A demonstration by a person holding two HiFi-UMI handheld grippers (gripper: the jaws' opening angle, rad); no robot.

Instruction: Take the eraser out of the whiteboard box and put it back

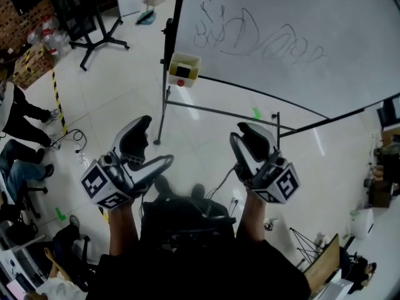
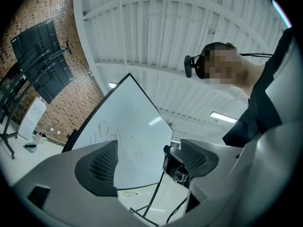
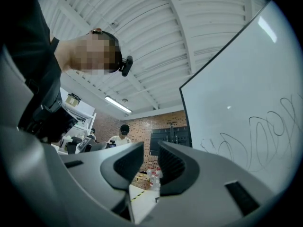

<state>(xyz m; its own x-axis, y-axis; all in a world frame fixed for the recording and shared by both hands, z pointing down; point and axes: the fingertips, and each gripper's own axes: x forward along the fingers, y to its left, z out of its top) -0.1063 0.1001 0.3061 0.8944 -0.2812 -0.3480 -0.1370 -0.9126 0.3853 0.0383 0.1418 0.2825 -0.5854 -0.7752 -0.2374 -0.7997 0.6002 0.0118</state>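
Left gripper [image 1: 156,141] empty, jaws wide apart; dark grid-textured pads [image 2: 102,164] set in smooth grey shells. Right gripper [image 1: 240,135] empty, jaws nearly together, narrow slit between. Squarish yellow whiteboard box [image 1: 189,62] sat at corner of glossy scribbled whiteboard [image 1: 281,30], well apart from both grippers. Dark blocky eraser [image 1: 181,71] lay inside.

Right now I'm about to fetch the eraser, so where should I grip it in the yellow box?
Grip the eraser by its exposed dark top, coming down through the open top of the box. Its yellow walls seem to enclose the sides, so only that face looks reachable.
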